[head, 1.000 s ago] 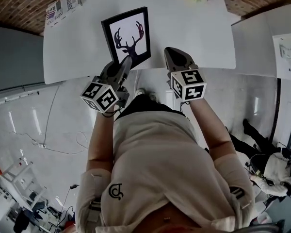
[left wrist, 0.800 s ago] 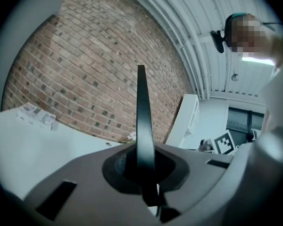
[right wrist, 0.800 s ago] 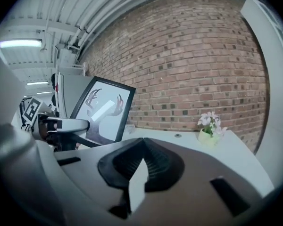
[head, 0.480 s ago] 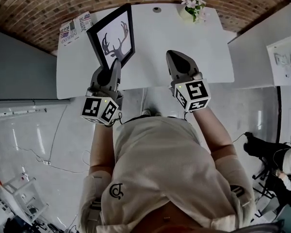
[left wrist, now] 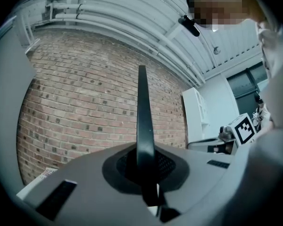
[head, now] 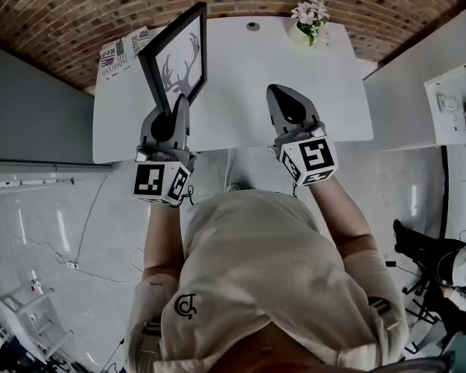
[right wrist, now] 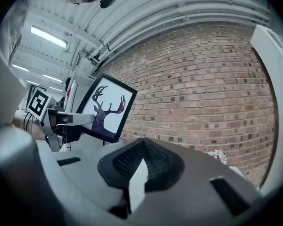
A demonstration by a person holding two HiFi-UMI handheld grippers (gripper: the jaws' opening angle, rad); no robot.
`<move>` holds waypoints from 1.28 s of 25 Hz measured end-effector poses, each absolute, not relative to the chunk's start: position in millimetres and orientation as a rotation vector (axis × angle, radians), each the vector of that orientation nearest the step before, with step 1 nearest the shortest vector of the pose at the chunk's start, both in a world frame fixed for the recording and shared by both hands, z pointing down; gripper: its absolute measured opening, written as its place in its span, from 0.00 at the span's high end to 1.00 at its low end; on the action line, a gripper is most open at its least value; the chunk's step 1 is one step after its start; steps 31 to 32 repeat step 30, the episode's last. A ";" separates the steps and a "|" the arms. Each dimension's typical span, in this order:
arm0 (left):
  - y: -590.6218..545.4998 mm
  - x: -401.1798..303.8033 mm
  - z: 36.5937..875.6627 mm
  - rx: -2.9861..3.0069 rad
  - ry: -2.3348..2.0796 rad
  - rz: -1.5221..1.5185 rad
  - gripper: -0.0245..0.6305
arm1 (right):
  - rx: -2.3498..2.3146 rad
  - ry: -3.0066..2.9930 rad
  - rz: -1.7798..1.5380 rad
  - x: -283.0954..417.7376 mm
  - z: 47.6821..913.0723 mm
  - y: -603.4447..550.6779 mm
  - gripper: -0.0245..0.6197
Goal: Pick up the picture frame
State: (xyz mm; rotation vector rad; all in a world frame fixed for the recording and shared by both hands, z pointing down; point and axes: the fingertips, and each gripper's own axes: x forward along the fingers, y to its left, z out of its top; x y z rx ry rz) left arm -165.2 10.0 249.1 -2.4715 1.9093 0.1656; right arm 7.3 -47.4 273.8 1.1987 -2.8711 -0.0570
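Black, thin-edged and flat: that's the picture frame (head: 175, 57). It has a glossy white print of a dark stag's head in it. From the head view, my left gripper (head: 182, 101) is clamped onto its bottom edge and the frame stands nearly upright, tilted a bit, in the air over the left end of the table (head: 326, 92). My right gripper (head: 283, 92) hangs over the near edge toward the right, jaws pressed together with nothing in them. The table is a smooth, matte white slab with rounded corners. There's a little pot of pale flowers (head: 311, 12) at the far right corner and a printed magazine (head: 120, 47) at the far left one. The floor (head: 54, 231) is shiny grey and a rough brick wall (head: 78, 6) runs behind the table.

In the left gripper view the frame is edge-on, just a narrow dark strip rising out of the mesh-textured pads pinching it. Behind it is the brick again, with white ribbed ceiling (left wrist: 132, 13) panels, a plain white cabinet (left wrist: 198, 117) and my other gripper's marker cube (left wrist: 245, 128) off to the right.

In the right gripper view the pads meet in a closed point, empty. The frame shows face-on at the left, against the brick and clear of the table top.
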 end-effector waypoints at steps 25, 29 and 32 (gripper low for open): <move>4.0 -167.8 260.9 -2.467 1.939 0.154 0.93 | 1.163 -2.856 -0.024 -10.1 282.6 -45.5 0.95; 2.9 -169.0 266.1 -2.484 1.952 0.166 0.93 | 1.173 -2.854 -0.018 -11.6 283.8 -46.4 0.95; 2.7 -169.6 267.1 -2.486 1.955 0.168 0.93 | 1.179 -2.853 -0.017 -11.8 283.9 -46.8 0.95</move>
